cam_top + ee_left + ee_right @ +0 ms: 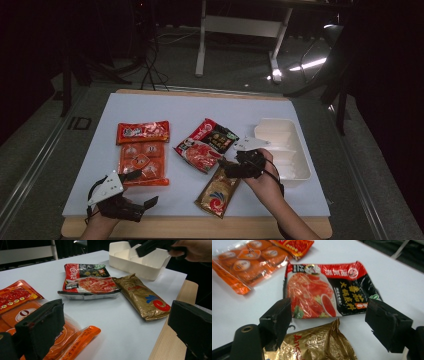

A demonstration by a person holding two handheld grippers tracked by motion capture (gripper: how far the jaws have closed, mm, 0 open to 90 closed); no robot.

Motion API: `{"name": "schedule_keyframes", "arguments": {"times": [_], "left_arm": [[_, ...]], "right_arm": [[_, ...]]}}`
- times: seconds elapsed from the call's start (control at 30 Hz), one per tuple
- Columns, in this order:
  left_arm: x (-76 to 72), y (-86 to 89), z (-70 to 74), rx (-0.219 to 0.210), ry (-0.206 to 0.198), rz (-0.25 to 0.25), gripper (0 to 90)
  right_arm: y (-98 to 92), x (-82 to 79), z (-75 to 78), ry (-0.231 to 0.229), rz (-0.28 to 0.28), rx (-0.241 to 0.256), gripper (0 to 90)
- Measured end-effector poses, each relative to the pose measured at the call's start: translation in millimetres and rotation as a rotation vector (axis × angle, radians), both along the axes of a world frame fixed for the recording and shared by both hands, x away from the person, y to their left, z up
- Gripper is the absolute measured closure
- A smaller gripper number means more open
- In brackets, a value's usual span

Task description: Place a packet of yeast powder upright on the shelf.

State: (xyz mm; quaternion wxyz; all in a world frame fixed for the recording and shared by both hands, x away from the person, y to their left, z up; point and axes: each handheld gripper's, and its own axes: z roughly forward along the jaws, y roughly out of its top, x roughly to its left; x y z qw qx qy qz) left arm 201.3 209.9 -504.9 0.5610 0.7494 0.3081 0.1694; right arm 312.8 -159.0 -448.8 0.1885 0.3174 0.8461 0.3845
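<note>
Four food packets lie on the white mat. A gold packet (218, 192) (142, 297) (317, 345) lies near the front, its top end just under a red-and-black packet (205, 145) (87, 281) (324, 290). My right gripper (225, 168) (332, 312) hovers open over where these two meet, holding nothing. An orange multi-pack (142, 162) (67, 337) (247, 265) and a red packet (142, 131) (15, 295) (294, 246) lie to the left. My left gripper (141, 188) (117, 315) is open at the front left, beside the orange pack's near corner.
A white divided tray (300, 172) (140, 263) stands at the right of the mat, just behind my right hand (195, 250). The wooden table edge (172, 340) runs along the front. Desk legs and cables stand on the floor beyond the table.
</note>
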Motion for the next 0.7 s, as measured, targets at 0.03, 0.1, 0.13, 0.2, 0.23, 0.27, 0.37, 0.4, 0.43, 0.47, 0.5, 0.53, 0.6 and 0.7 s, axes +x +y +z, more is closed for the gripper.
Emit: {"name": "schedule_keyframes", "arguments": {"times": [0.03, 0.1, 0.13, 0.2, 0.23, 0.27, 0.37, 0.4, 0.43, 0.47, 0.5, 0.53, 0.6, 0.7], "left_arm": [[-0.1, -0.1, 0.0, 0.002, -0.002, -0.001, 1.3], [-0.2, -0.3, -0.3, 0.003, 0.0, -0.003, 1.3], [-0.1, -0.4, -0.3, 0.006, 0.0, -0.003, 1.3], [0.0, -0.8, -0.7, 0.02, -0.001, -0.002, 1.3], [0.0, -0.8, -0.8, 0.021, -0.001, -0.003, 1.3], [0.0, -0.7, -0.8, 0.02, 0.0, -0.004, 1.3], [0.2, -0.6, -0.6, 0.016, 0.0, -0.003, 1.3], [0.3, -0.5, -0.6, 0.011, 0.0, -0.003, 1.3], [0.2, -0.6, -0.7, 0.014, 0.002, -0.004, 1.3], [0.1, -0.7, -0.8, 0.018, 0.003, -0.004, 1.3], [0.1, -0.7, -0.8, 0.022, 0.002, -0.004, 1.3], [0.2, -0.8, -0.7, 0.021, 0.002, -0.004, 1.3], [0.5, -0.9, -1.0, 0.019, 0.002, -0.003, 1.3], [0.9, -0.7, -1.2, 0.022, 0.008, -0.005, 1.3]], "right_arm": [[0.8, 2.5, -2.2, 0.011, -0.008, 0.008, 21.3], [2.3, 8.6, -7.4, 0.044, -0.019, 0.025, 21.4], [3.3, 10.7, -9.8, 0.056, -0.025, 0.03, 21.5], [5.1, 13.2, -14.4, 0.061, -0.041, 0.015, 22.8], [6.1, 14.6, -18.3, 0.06, -0.056, -0.004, 24.7], [6.5, 15.4, -20.7, 0.071, -0.06, -0.004, 27.6], [7.8, 17.3, -26.3, 0.098, -0.075, -0.004, 29.0], [9.0, 18.2, -29.1, 0.103, -0.072, -0.013, 29.0], [12.3, 20.2, -35.8, 0.106, -0.076, -0.043, 29.3], [13.2, 21.7, -39.0, 0.113, -0.075, -0.053, 30.1], [13.5, 22.8, -41.1, 0.11, -0.079, -0.064, 30.6], [14.3, 24.7, -44.5, 0.122, -0.08, -0.072, 30.8], [14.9, 27.2, -49.0, 0.128, -0.084, -0.089, 35.2], [15.9, 31.1, -55.6, 0.153, -0.086, -0.107, 36.4]]}}
